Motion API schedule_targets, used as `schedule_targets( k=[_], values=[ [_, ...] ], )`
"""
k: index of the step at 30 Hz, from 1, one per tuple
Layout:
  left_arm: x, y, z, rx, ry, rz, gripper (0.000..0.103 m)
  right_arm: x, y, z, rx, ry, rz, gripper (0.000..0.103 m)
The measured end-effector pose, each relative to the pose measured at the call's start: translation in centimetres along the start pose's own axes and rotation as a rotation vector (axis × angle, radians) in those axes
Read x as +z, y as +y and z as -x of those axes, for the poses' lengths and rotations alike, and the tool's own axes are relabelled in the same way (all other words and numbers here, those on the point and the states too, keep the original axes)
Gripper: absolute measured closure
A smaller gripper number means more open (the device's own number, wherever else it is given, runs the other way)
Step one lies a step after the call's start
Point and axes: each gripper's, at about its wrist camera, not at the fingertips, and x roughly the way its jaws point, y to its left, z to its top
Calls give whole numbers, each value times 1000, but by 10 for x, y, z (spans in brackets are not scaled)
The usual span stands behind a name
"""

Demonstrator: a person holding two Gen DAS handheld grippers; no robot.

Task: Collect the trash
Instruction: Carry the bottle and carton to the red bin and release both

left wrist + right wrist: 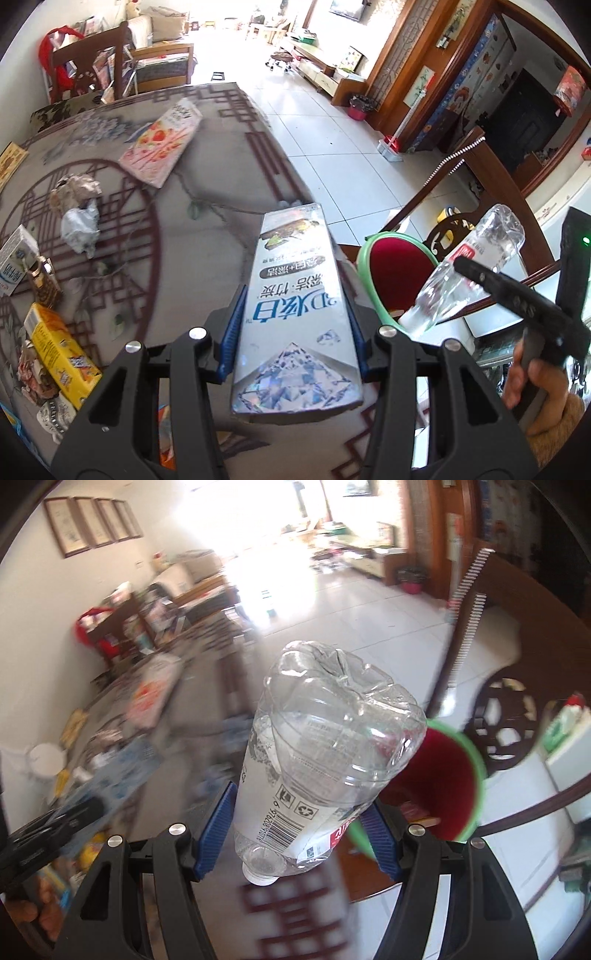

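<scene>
Both tongs are loaded: left gripper (293, 325) clamps a toothpaste box (295, 302), long axis pointing to twelve o'clock; right gripper (295, 825) clamps a crushed bottle (325, 753). Red bin (397, 280) sits at two o'clock, nearer the right hand.

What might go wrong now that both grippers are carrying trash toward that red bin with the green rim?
1. The crushed plastic bottle in the right gripper is slick and held near its neck, so it might slip out before reaching the bin.
2. The long toothpaste box sticks far out of the left gripper; it could strike the bin's rim or the bottle, since both converge there.
</scene>
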Motion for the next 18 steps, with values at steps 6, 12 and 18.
schedule_targets(
  k=[6, 12, 18],
  values=[
    [11, -23, -17, -10, 24, -37, 57, 7, -58, -16, -135, 2, -54, 38],
    [26, -46, -36, -25, 46, -84, 57, 10, -84, -30, -193, 9, -82, 38],
    [40, -76, -55, -54, 64, -152, 57, 18, -104, -42, -213, 13, -113, 36]
  ],
)
